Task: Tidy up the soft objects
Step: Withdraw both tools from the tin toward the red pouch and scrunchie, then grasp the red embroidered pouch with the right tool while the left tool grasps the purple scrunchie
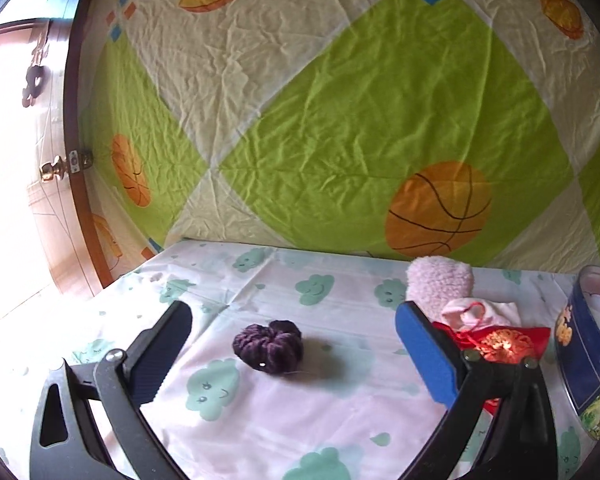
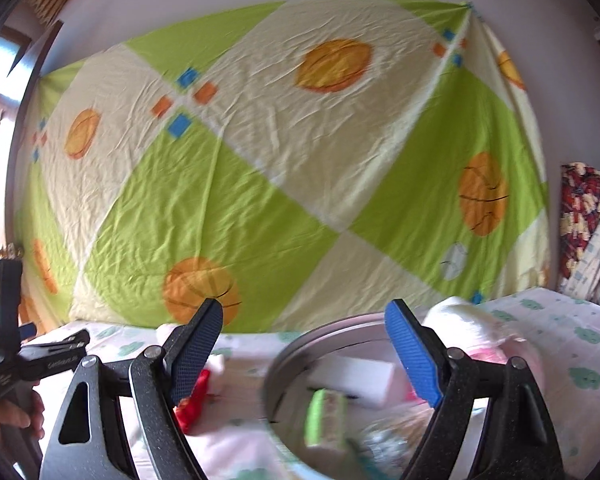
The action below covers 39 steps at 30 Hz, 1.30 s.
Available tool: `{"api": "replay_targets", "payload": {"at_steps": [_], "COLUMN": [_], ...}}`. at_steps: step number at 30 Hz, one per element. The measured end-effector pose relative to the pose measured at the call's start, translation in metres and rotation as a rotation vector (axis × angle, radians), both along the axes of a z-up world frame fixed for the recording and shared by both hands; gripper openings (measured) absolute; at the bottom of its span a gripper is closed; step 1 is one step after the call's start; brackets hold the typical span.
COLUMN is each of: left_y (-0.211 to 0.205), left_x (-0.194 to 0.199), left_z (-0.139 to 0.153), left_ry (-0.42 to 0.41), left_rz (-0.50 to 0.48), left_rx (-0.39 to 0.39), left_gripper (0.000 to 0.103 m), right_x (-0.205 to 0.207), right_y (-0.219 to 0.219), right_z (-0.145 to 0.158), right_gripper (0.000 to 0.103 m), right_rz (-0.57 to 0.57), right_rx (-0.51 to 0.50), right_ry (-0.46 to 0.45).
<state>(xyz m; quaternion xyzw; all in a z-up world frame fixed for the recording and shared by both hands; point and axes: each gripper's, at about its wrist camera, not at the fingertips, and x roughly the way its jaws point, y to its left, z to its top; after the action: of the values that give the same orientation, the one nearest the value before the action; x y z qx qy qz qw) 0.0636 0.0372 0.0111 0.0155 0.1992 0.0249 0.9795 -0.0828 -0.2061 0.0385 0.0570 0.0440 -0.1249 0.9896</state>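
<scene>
Left gripper (image 1: 294, 354): jaws spread wide, empty, hanging low over the cloth (image 1: 260, 420). The purple scrunchie (image 1: 268, 344) lies between the fingers at frame centre, untouched; the alignment suggests it is the next pick. At lower right, behind the blue finger, a red pouch (image 1: 504, 342), a pink cloth (image 1: 480, 312) and a fleece item (image 1: 440, 280) lie bunched together, just beside the tin (image 1: 580, 364) at the right edge.

Right gripper (image 2: 304, 356): jaws spread, empty, held above the tin's rim (image 2: 284, 356) at lower centre, probably just after or before a drop. Inside the tin: a green packet (image 2: 326, 416), blurred, and something white (image 2: 360, 384); other contents cannot be identified.
</scene>
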Motion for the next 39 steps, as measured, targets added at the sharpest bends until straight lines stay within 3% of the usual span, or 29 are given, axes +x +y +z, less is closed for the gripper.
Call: {"api": "replay_targets", "payload": {"at_steps": [6, 11, 14, 18, 26, 30, 35, 36, 37, 39], "left_y": [0.044, 0.073, 0.084, 0.096, 0.107, 0.109, 0.122, 0.125, 0.129, 0.134], "left_x": [0.020, 0.036, 0.042, 0.050, 0.057, 0.061, 0.066, 0.066, 0.067, 0.068], "left_z": [-0.002, -0.008, -0.009, -0.012, -0.012, -0.013, -0.015, -0.015, -0.015, -0.016], "left_ry": [0.032, 0.087, 0.094, 0.111, 0.123, 0.135, 0.159, 0.160, 0.164, 0.172], "left_rz": [0.068, 0.090, 0.125, 0.162, 0.209, 0.214, 0.226, 0.232, 0.233, 0.237], "left_rx": [-0.064, -0.154, -0.157, -0.150, -0.116, -0.096, -0.134, -0.141, -0.151, -0.174], "left_gripper": [0.103, 0.103, 0.103, 0.103, 0.103, 0.103, 0.103, 0.103, 0.103, 0.103], "right_x": [0.033, 0.065, 0.080, 0.109, 0.157, 0.175, 0.185, 0.186, 0.185, 0.184], "right_y": [0.036, 0.070, 0.084, 0.100, 0.087, 0.080, 0.078, 0.078, 0.077, 0.073], "right_z": [-0.007, -0.014, -0.016, -0.024, -0.054, -0.067, -0.080, -0.080, -0.081, -0.081], "right_gripper": [0.085, 0.085, 0.085, 0.085, 0.085, 0.085, 0.084, 0.075, 0.057, 0.040], "right_rz": [0.098, 0.169, 0.204, 0.230, 0.224, 0.224, 0.239, 0.239, 0.245, 0.276], "right_rx": [0.034, 0.003, 0.006, -0.021, 0.116, 0.198, 0.262, 0.263, 0.271, 0.301], "right_ry": [0.091, 0.196, 0.232, 0.366, 0.617, 0.680, 0.726, 0.726, 0.723, 0.713]}}
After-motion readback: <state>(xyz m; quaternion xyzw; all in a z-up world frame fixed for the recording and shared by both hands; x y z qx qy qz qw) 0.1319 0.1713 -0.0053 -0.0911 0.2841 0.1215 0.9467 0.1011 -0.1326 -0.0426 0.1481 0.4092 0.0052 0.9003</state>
